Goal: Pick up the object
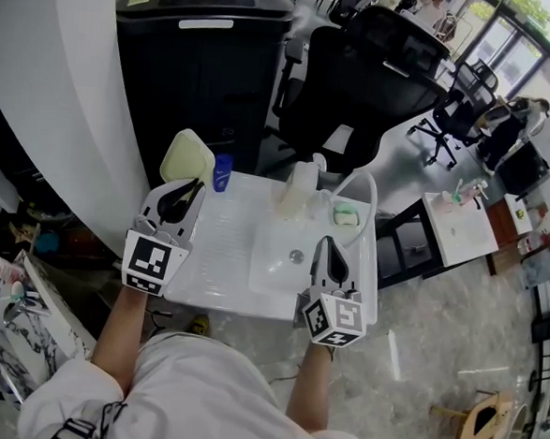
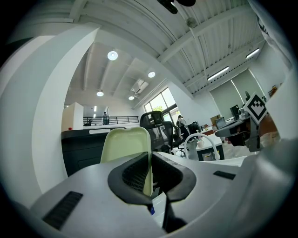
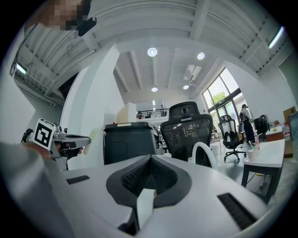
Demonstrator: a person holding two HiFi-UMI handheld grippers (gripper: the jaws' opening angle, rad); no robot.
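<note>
Object: a thin, flat pale yellow-green panel (image 1: 186,155) with rounded corners and a plain, matt face. I could not tell whether it was a lid, a board or a tray.

Position: the panel stood upright in your left hand-held gripper (image 1: 195,185), over the back left corner of the white tabletop (image 1: 218,257) and just beside a small blue bottle (image 1: 222,173). No view showed whether its lower edge touched the tabletop.

Left hand-held gripper (image 2: 150,159): in the left gripper view the jaws were clamped on the lower part of the panel (image 2: 125,142). The sheet ran edge-on between the pads, and most of it stood clear above them.

Right hand-held gripper (image 1: 329,248): it hung over the front right of the tabletop, beside the sink basin (image 1: 270,265). In the right gripper view its jaws (image 3: 150,160) were pressed together with nothing between them.

Handling, as a judgement:
- The panel looked light and stiff, probably moulded plastic, and not fragile.
- Its smooth faces could slide on the pads.
- With so much sheet above the grip, you risked it pivoting if you swung it fast.
- The best hold seemed to be flat across both faces, well in from the edge and near the middle of one side, not at a rounded corner.
</note>
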